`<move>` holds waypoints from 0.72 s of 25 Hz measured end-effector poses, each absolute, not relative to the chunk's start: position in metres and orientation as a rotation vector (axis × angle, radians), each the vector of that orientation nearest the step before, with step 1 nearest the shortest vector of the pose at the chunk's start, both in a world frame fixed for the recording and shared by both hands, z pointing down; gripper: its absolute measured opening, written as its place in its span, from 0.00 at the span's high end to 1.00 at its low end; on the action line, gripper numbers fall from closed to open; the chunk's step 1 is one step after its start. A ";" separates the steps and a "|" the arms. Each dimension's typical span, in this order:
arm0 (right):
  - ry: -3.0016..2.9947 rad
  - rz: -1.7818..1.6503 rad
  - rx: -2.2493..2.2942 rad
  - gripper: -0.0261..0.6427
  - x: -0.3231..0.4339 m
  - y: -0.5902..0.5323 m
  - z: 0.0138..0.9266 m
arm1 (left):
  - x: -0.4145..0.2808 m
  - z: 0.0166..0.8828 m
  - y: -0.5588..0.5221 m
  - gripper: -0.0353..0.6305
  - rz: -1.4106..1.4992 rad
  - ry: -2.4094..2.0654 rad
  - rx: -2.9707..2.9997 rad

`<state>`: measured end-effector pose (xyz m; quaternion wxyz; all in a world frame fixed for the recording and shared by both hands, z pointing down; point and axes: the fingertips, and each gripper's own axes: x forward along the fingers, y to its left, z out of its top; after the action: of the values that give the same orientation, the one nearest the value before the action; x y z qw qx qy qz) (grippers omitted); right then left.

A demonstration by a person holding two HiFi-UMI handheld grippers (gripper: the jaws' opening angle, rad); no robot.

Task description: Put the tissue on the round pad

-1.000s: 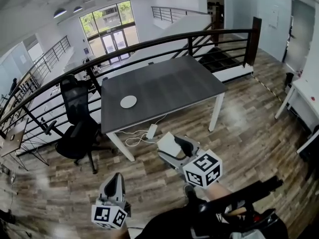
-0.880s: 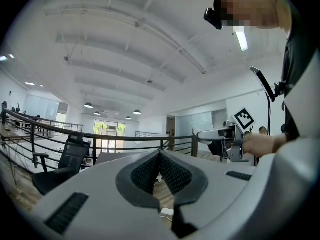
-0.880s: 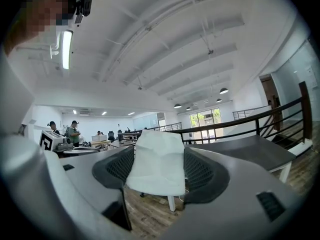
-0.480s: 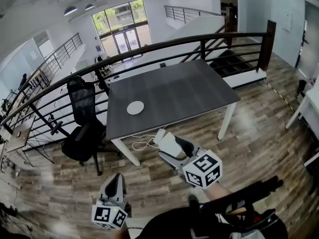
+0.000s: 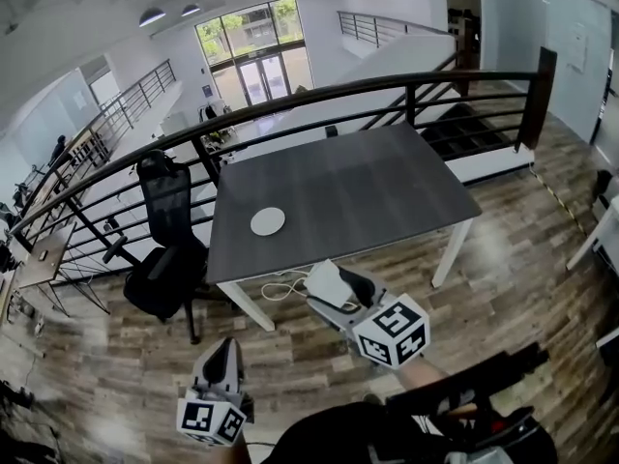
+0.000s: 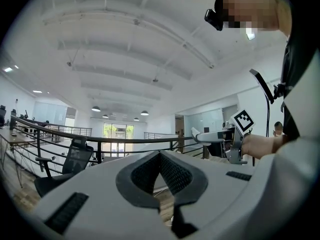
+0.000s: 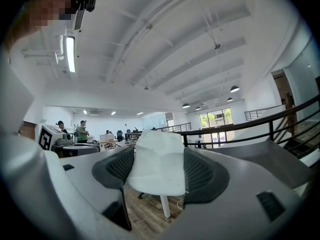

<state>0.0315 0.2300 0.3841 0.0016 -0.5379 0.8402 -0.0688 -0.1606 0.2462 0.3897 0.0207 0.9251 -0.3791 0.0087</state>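
Observation:
The round white pad (image 5: 268, 221) lies on the dark grey table (image 5: 387, 191), toward its left front. My right gripper (image 5: 334, 284) is held level over the wooden floor, short of the table's front edge, and is shut on a white tissue pack (image 5: 327, 281). In the right gripper view the tissue pack (image 7: 159, 161) fills the gap between the jaws of the right gripper (image 7: 158, 159). My left gripper (image 5: 226, 348) hovers lower left, farther from the table, with nothing in it. In its own view the left gripper (image 6: 160, 156) has its pads meeting at the tips.
A black office chair (image 5: 166, 247) stands at the table's left corner. A black railing (image 5: 319, 100) runs behind the table. A white power strip with cable (image 5: 278, 284) lies on the floor under the front edge. People sit at desks in the distance (image 7: 82, 130).
The table and round pad have slid right and down in the head view and look nearer. Both grippers keep their places in the view, the right still holding the tissue pack.

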 end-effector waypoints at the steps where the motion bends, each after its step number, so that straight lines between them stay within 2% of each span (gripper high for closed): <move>1: 2.642 -0.219 -1.680 0.49 0.037 0.226 0.385 | -0.155 0.390 0.243 0.94 0.030 -1.184 2.865; 9: 2.667 -0.203 -1.641 0.49 0.083 0.202 0.386 | -0.106 0.392 0.222 0.94 0.045 -1.217 2.843; 18: 2.674 -0.230 -1.652 0.49 0.107 0.185 0.398 | -0.080 0.402 0.204 0.94 0.102 -1.208 2.833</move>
<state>0.1073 0.1851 0.3984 -0.0050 -0.5242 0.8485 -0.0731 -0.0802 0.2039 0.4023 0.0300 0.9189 -0.3919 0.0332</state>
